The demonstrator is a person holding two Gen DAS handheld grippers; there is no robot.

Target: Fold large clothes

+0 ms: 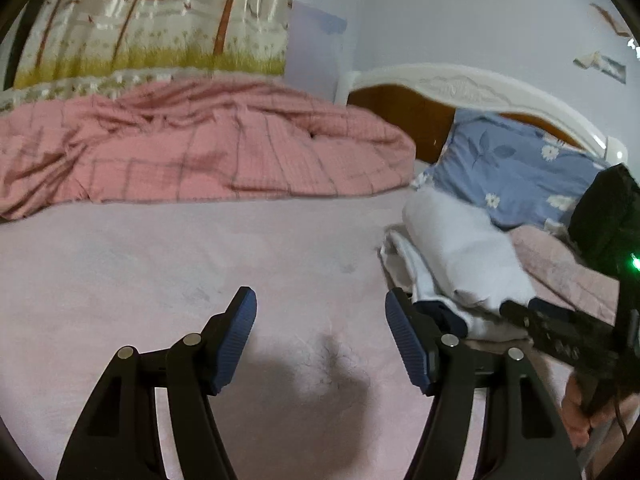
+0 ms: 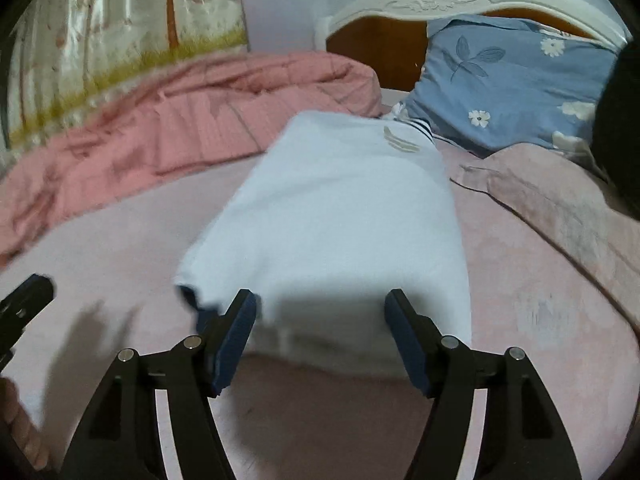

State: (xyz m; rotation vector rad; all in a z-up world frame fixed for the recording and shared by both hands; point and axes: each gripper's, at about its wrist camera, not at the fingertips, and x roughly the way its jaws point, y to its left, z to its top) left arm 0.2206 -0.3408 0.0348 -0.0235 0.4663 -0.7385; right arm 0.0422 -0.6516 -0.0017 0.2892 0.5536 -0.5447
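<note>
A white garment with navy trim lies folded into a compact stack on the pink bed sheet. It also shows in the left wrist view, at the right. My right gripper is open, its fingers straddling the near edge of the stack, holding nothing. My left gripper is open and empty over bare sheet, left of the stack. The right gripper's body shows in the left wrist view, and the left gripper's tip shows at the left edge of the right wrist view.
A crumpled pink quilt lies along the far side of the bed. A blue flowered pillow leans on the white headboard. A pink blanket fold lies right of the stack. A patterned curtain hangs behind.
</note>
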